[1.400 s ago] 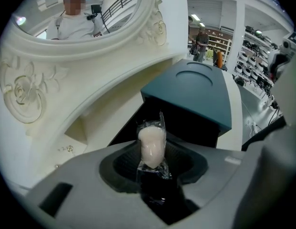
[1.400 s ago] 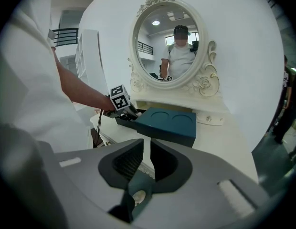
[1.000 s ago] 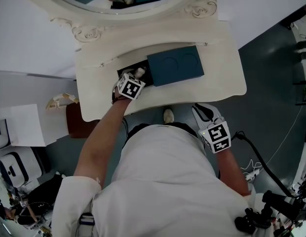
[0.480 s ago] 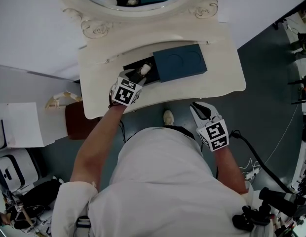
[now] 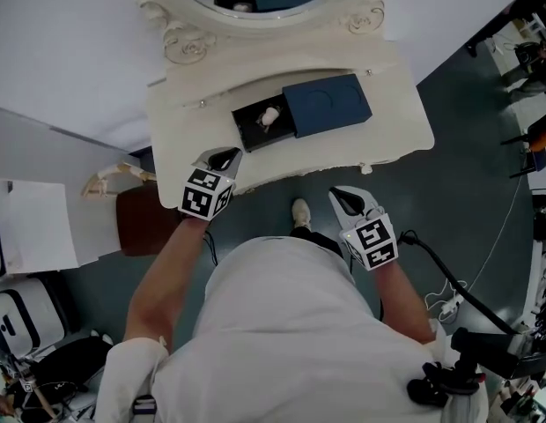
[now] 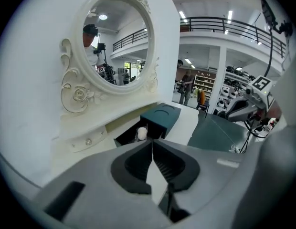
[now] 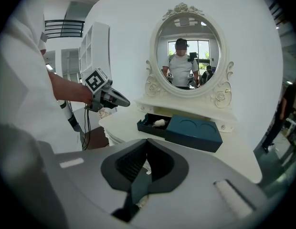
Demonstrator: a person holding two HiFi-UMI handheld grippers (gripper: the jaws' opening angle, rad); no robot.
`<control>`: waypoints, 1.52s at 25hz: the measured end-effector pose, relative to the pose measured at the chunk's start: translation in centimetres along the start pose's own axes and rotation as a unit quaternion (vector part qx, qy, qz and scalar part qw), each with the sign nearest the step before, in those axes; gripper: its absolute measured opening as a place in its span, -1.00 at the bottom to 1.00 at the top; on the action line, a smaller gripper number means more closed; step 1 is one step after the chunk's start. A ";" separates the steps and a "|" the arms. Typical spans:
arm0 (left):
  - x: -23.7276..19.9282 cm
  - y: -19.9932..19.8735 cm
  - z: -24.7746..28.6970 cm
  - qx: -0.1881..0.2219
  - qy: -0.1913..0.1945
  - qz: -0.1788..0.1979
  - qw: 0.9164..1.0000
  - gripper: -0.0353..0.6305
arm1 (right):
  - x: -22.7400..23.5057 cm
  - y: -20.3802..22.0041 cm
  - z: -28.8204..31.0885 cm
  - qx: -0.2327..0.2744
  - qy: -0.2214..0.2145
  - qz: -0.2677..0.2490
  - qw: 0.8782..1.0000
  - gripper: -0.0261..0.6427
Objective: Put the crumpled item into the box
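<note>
White crumpled item (image 5: pixel 270 117) lies in the open tray of the teal box (image 5: pixel 327 104), ahead of the left gripper (image 5: pixel 225 159) and apart from it. Left jaws have just been closing and meet on nothing. Right gripper (image 5: pixel 348 199), nearer the person than the box, jaws together, empty.

The whitish crumpled item (image 5: pixel 271 117) lies inside the dark teal box (image 5: pixel 330 106) (slid open toward the left).
</note>
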State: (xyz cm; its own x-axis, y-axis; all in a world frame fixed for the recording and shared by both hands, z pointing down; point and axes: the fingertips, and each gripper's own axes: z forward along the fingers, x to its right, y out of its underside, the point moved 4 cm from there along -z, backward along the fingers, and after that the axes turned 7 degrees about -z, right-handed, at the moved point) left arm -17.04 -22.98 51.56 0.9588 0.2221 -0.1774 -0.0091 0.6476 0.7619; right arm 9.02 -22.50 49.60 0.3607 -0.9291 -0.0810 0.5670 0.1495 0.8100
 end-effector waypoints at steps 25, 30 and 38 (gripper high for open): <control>9.5 9.7 -19.1 0.061 0.182 0.007 0.981 -0.89 | -18.1 -0.9 -3.3 -0.003 0.022 0.009 1.000 -0.92; 10.2 10.9 -20.0 0.057 0.190 0.014 0.980 -0.89 | -19.7 -1.0 -3.5 -0.003 0.021 0.006 1.000 -0.92; 10.4 12.4 -21.2 0.055 0.194 0.014 0.979 -0.89 | -21.1 -1.2 -3.7 -0.006 0.021 -0.005 1.000 -0.92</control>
State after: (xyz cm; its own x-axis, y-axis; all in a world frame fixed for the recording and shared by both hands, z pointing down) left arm -13.22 2.78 45.95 0.7781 0.5129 -0.3628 0.0175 0.5596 0.8286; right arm 3.43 -1.88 48.17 0.3858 -0.9155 -0.1137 0.5788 0.1443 0.8026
